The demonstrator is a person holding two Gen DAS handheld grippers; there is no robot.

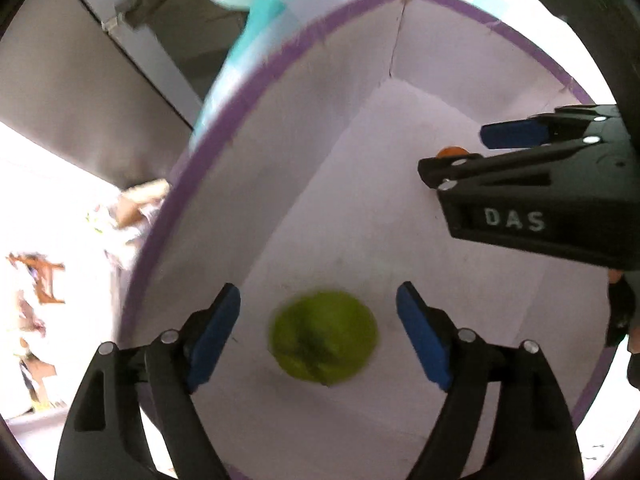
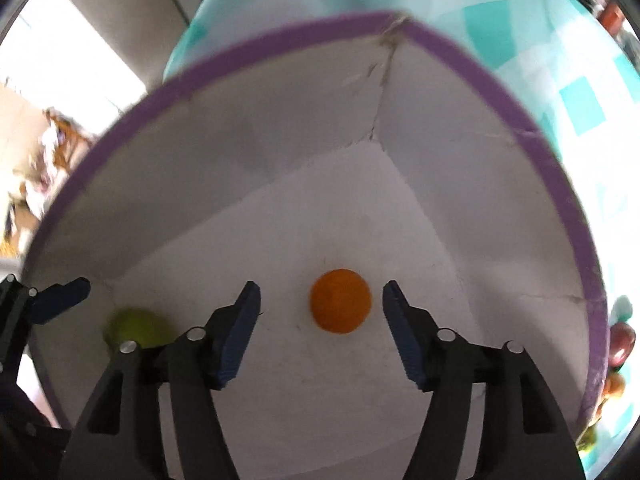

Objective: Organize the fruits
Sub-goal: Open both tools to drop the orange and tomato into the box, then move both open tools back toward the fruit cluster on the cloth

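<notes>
A white box with a purple rim [image 1: 256, 92] stands on a teal checked cloth; it also shows in the right wrist view [image 2: 280, 28]. A green fruit [image 1: 324, 336] lies on the box floor, blurred, below my open left gripper [image 1: 318, 332], with clear gaps to both pads. An orange fruit [image 2: 341, 301] lies on the box floor between the pads of my open right gripper [image 2: 320, 312], untouched. The right gripper [image 1: 460, 152] shows at the right of the left wrist view, with the orange [image 1: 451, 151] peeking behind it. The green fruit [image 2: 134, 328] also shows at the left of the right wrist view.
More fruits [image 2: 620, 340] lie on the teal checked cloth [image 2: 580, 112] outside the box's right wall. A grey wall or cabinet [image 1: 80, 100] and a bright cluttered room stand to the left.
</notes>
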